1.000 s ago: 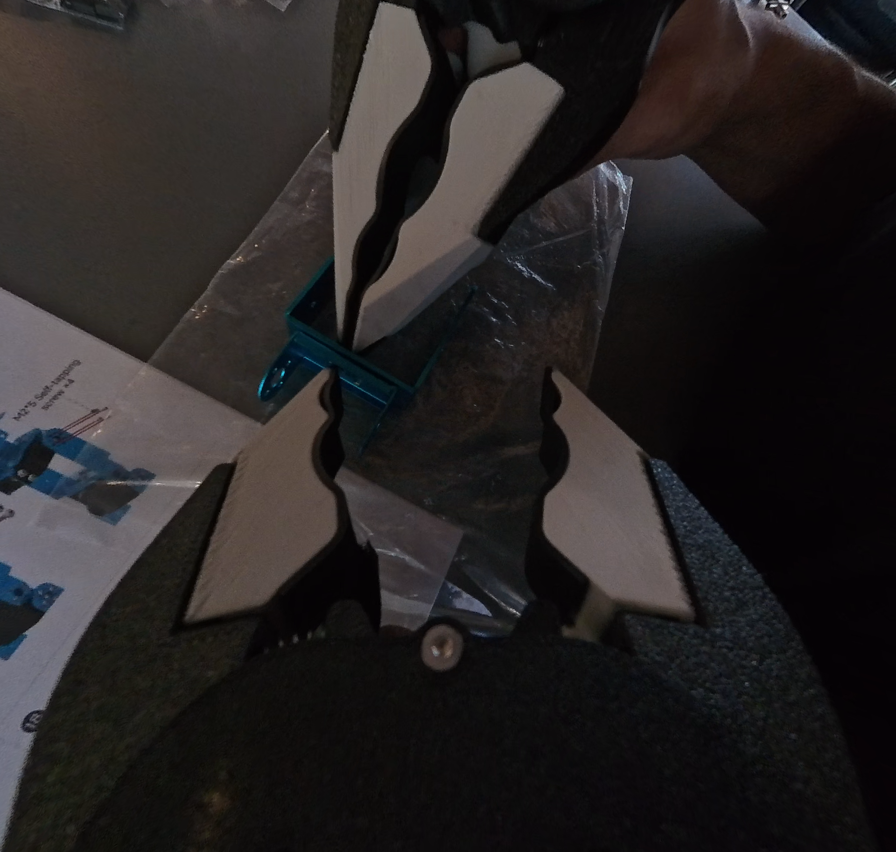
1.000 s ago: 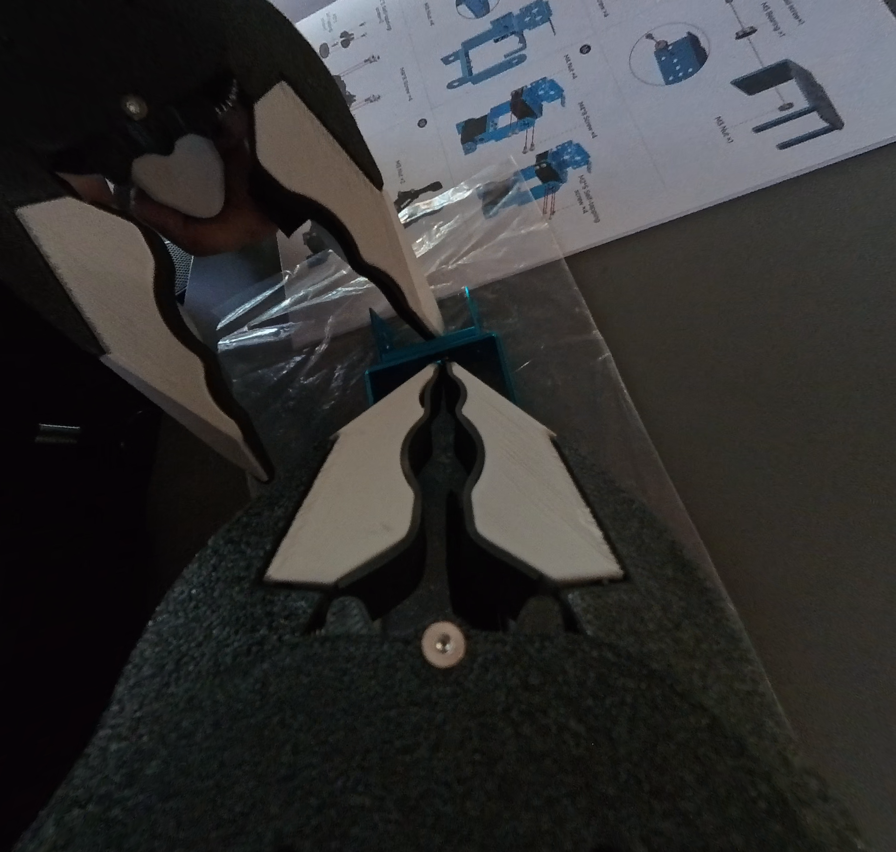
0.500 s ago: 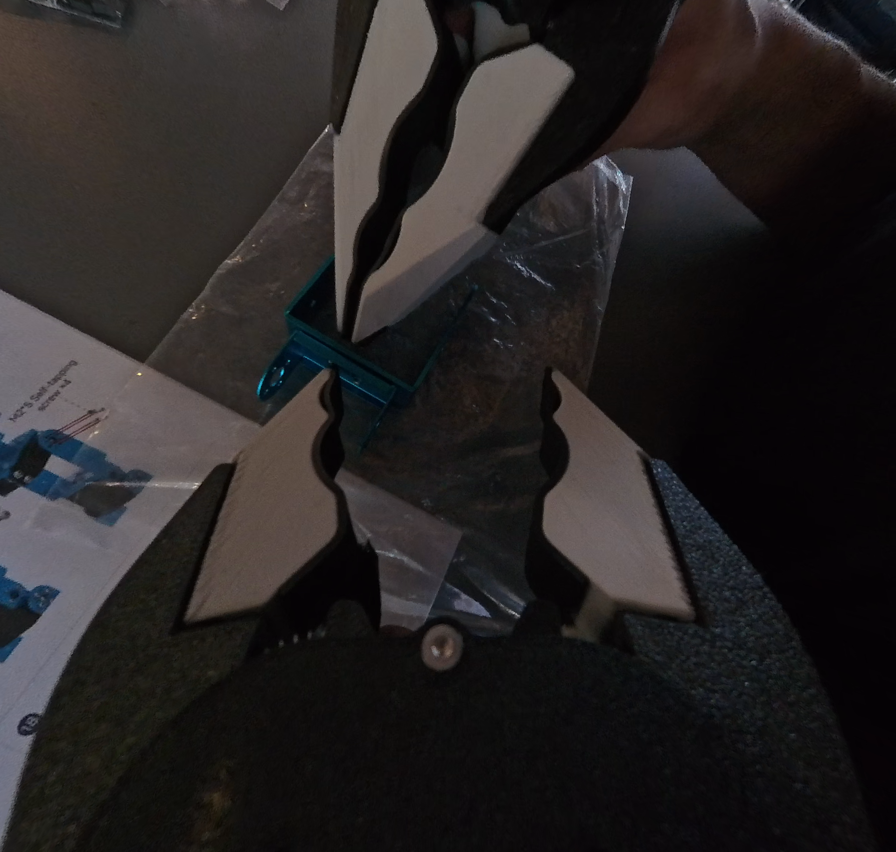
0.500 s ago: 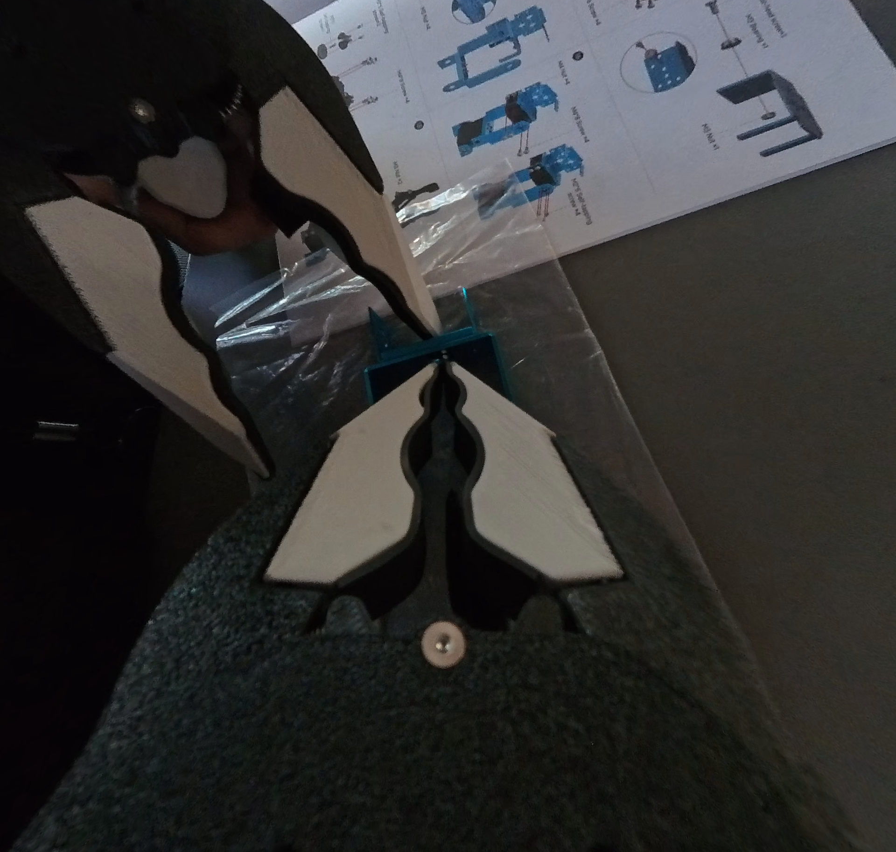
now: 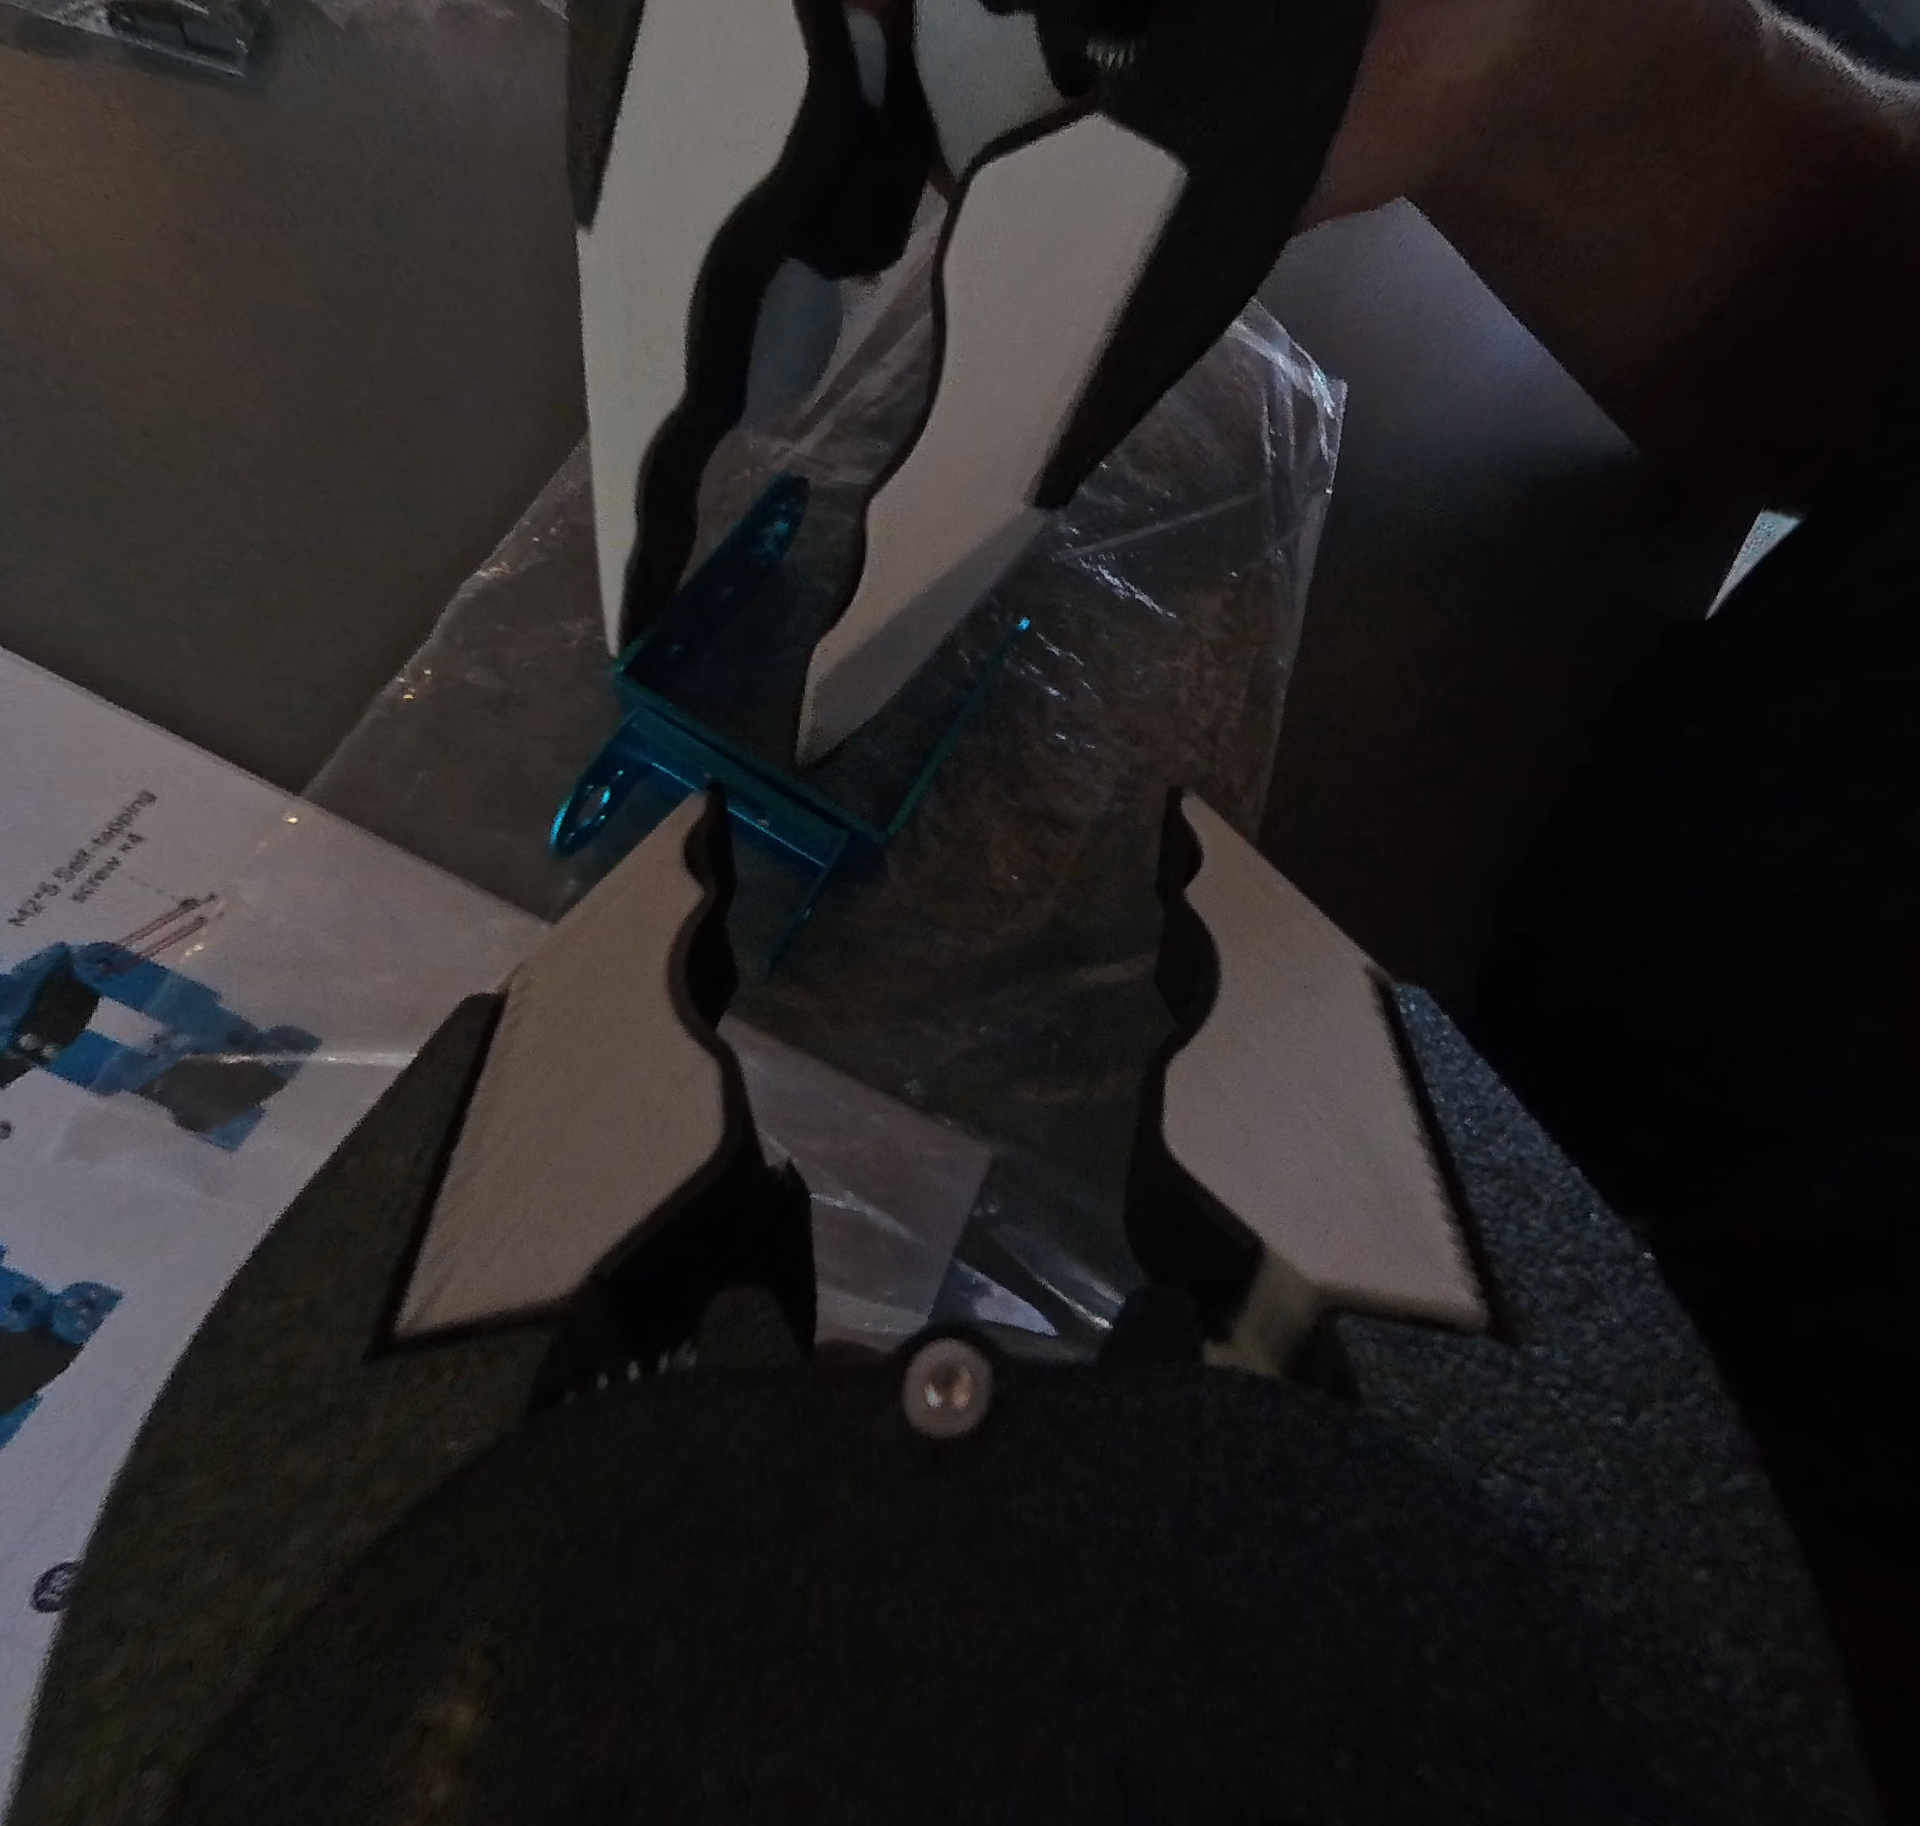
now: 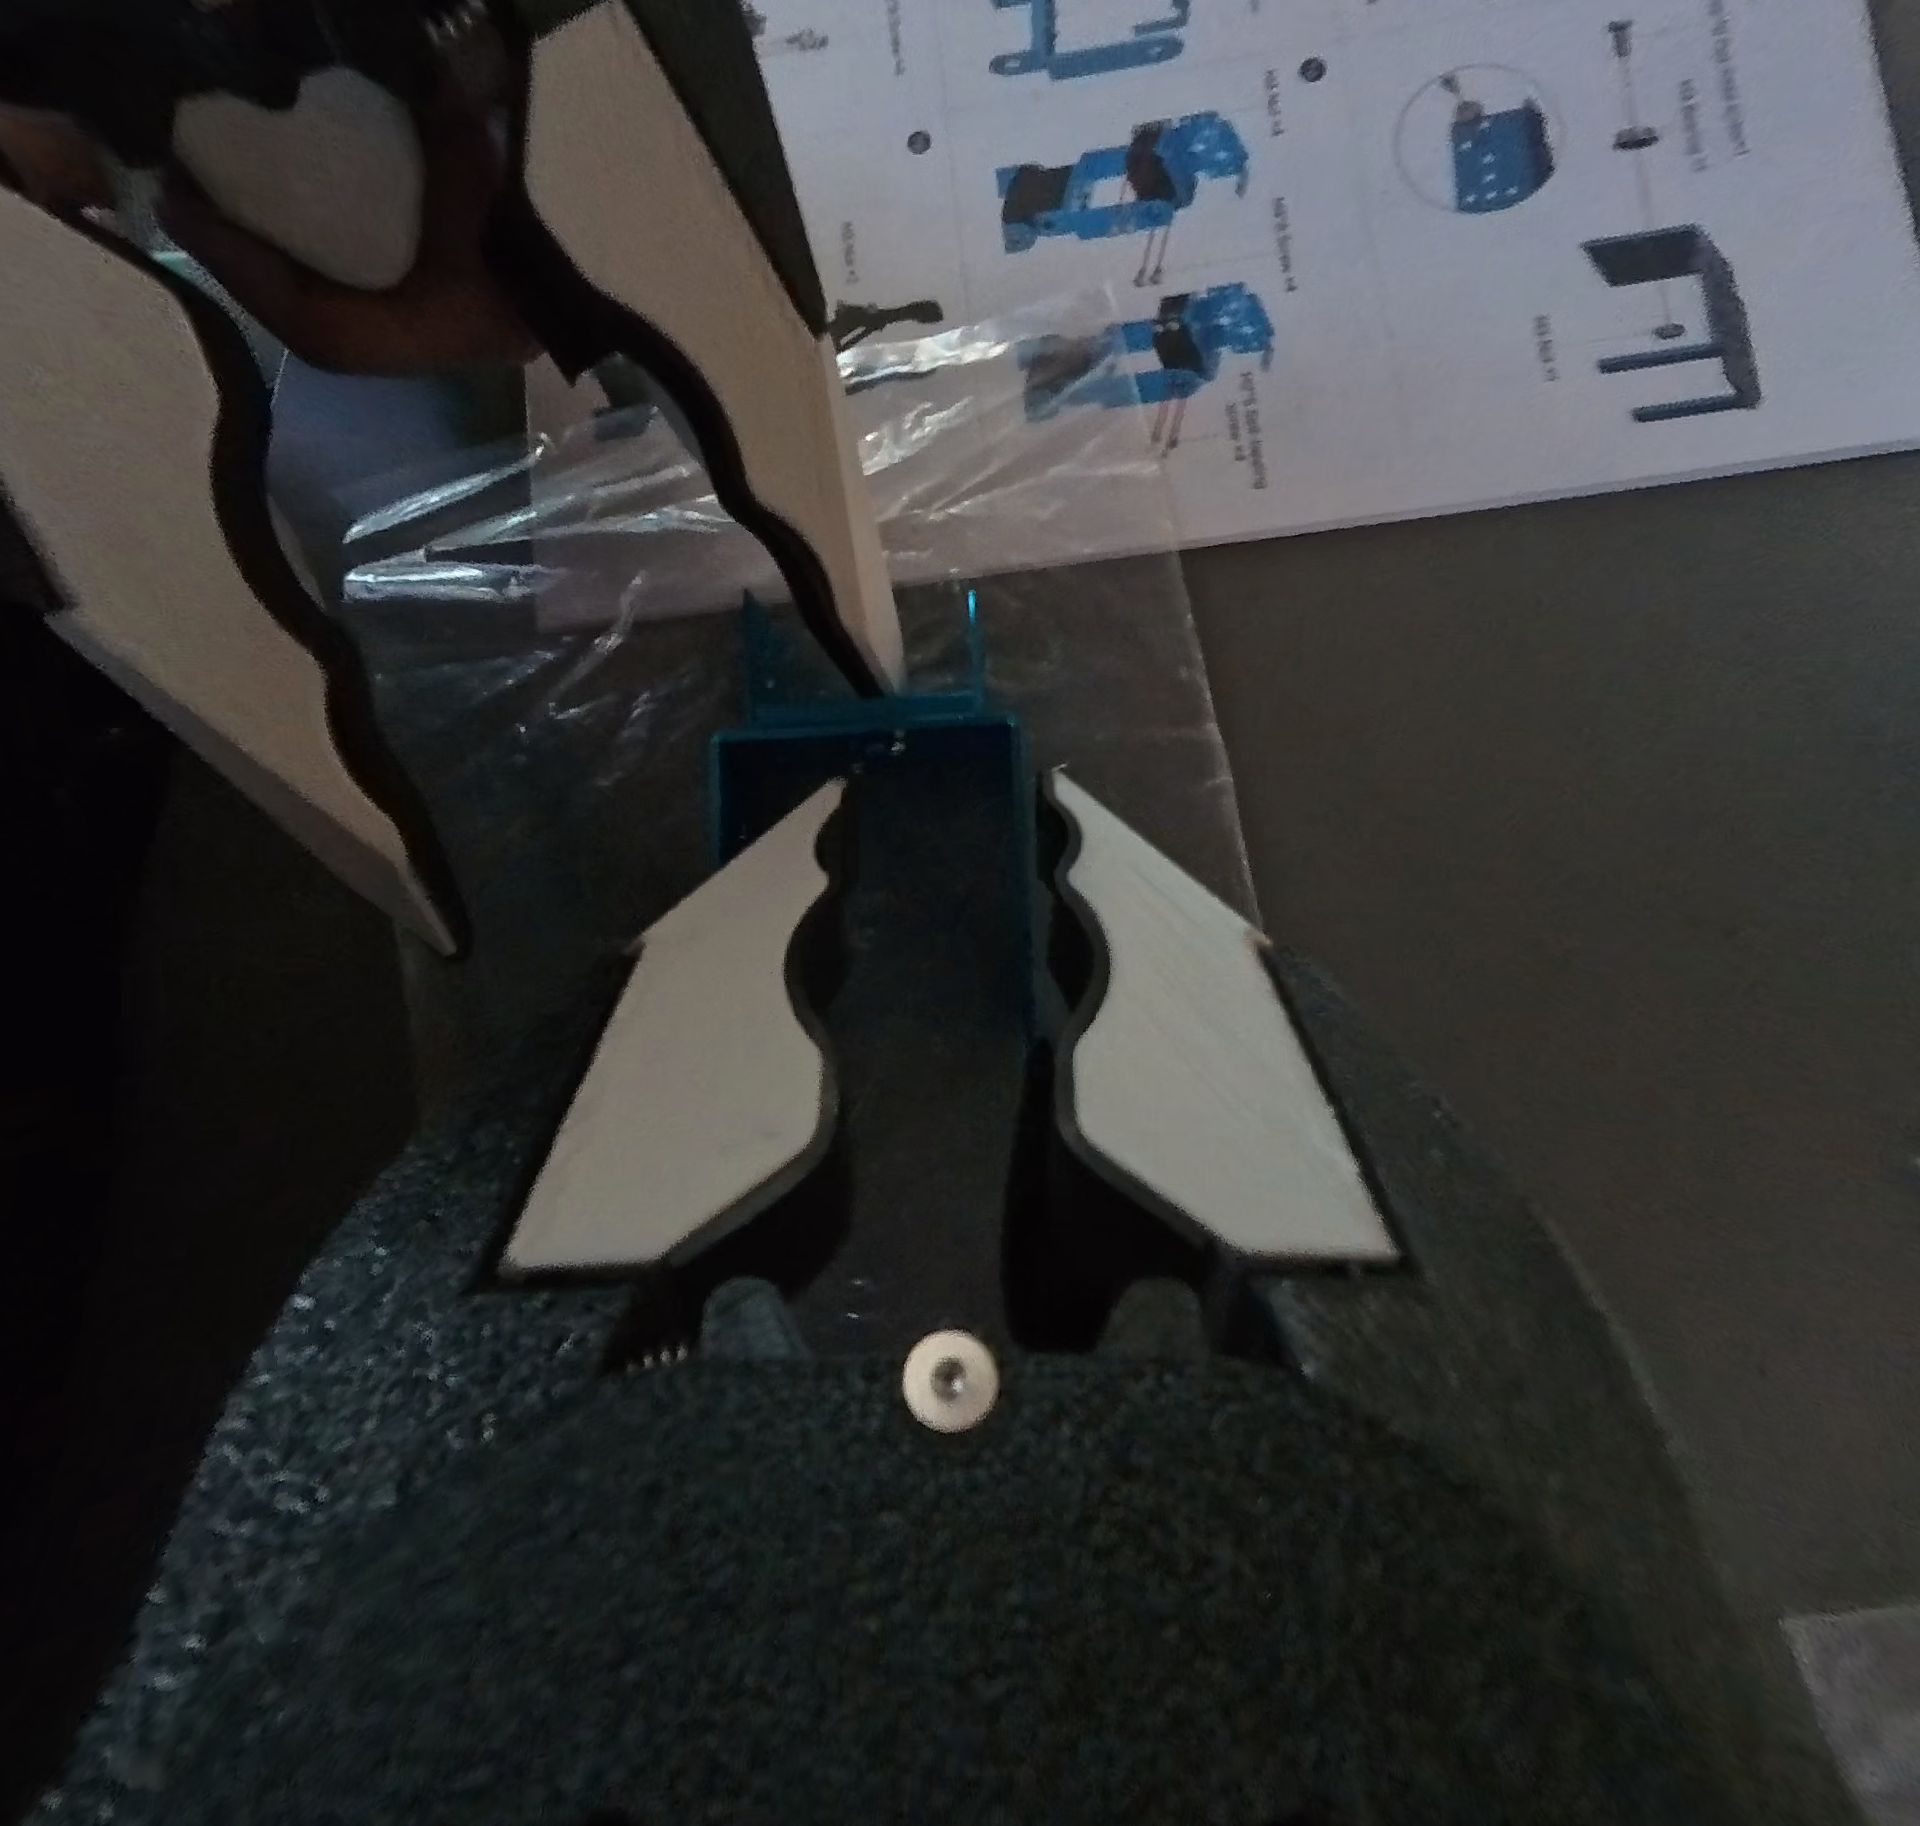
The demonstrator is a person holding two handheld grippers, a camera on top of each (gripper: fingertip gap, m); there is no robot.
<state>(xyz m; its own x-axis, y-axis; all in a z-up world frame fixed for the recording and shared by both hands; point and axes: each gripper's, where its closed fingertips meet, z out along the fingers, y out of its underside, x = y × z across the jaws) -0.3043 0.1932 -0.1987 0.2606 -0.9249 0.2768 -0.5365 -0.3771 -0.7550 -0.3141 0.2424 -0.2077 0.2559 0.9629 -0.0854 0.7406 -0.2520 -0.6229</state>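
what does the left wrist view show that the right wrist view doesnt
Only the left wrist view shows the small clear bags of dark parts at the far table edge, a bare forearm behind the right hand-held gripper, and the bracket's rounded mounting tab.

Only the right wrist view shows most of the white printed instruction sheet, with many blue diagrams.

Both show the blue metal U-shaped bracket on a crinkled clear plastic bag, the open left hand-held gripper close by, and the right one open around the bracket.

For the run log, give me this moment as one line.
left gripper: open, beside blue bracket | right gripper: open, straddling bracket | bracket on clear bag
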